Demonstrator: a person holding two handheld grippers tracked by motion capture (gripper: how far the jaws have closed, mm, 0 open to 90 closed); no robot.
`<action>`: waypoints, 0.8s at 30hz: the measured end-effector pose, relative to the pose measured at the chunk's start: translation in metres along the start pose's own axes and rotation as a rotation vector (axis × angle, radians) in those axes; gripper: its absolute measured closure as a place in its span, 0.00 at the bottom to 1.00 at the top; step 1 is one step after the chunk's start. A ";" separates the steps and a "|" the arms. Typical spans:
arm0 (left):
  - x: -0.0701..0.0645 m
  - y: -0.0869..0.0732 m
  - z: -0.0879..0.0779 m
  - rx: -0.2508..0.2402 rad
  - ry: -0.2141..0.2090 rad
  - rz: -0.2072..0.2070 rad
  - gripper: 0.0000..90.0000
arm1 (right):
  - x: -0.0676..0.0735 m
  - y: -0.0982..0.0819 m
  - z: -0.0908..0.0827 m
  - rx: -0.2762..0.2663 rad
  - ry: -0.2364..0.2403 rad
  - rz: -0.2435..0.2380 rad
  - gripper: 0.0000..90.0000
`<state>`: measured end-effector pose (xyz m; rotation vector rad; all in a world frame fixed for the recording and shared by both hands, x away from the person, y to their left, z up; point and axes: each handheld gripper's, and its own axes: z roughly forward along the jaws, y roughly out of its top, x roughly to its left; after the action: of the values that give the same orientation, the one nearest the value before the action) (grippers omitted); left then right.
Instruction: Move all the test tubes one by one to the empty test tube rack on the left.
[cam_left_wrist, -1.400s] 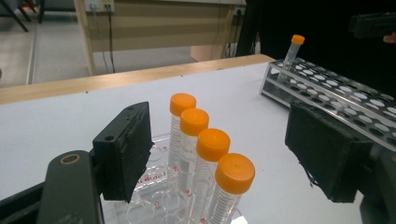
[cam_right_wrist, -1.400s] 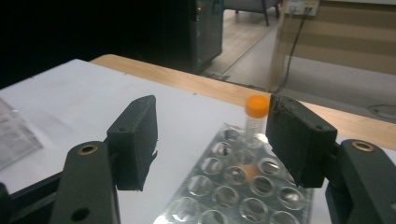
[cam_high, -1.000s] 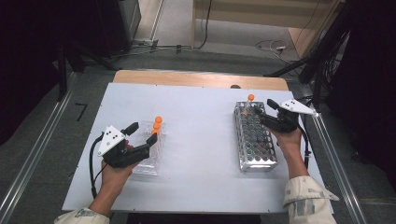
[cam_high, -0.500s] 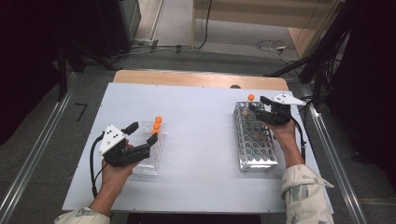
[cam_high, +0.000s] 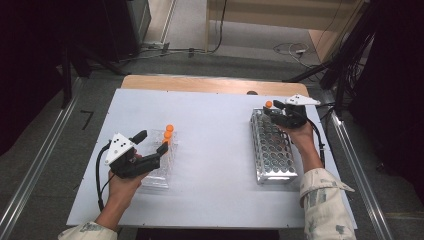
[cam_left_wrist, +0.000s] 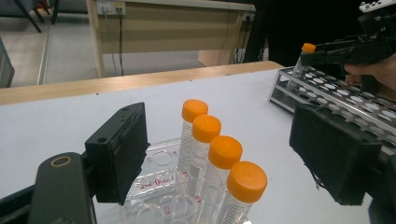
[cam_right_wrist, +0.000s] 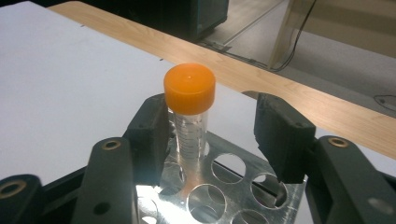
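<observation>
Orange-capped tube (cam_right_wrist: 189, 112): stands in a corner hole of the metal rack (cam_high: 272, 150) on the table (cam_high: 215, 120).
Right tongs (cam_right_wrist: 212, 128): have just been closing around it, not gripping.
Left tongs (cam_left_wrist: 238, 161): open by the clear rack (cam_high: 157, 160).
Risk: uneven closing tilts the tube, jamming it.

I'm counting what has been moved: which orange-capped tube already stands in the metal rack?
The lone tube at the metal rack's far corner, between the right gripper's jaws. The other four stand together in the clear rack by the left gripper.
</observation>
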<state>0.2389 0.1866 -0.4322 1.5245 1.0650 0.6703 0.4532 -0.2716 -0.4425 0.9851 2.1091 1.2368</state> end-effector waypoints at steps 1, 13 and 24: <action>0.000 0.000 0.000 -0.001 0.000 -0.001 0.22 | 0.000 -0.001 0.001 0.003 0.003 -0.003 0.51; 0.000 0.000 0.000 0.001 -0.004 -0.002 0.22 | 0.004 -0.004 0.006 -0.003 0.029 -0.054 0.79; 0.000 0.001 -0.001 -0.004 -0.009 0.000 0.22 | 0.003 0.011 -0.015 -0.117 0.029 -0.015 0.80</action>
<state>0.2380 0.1868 -0.4311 1.5222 1.0563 0.6647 0.4444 -0.2740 -0.4263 0.9037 2.0364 1.3579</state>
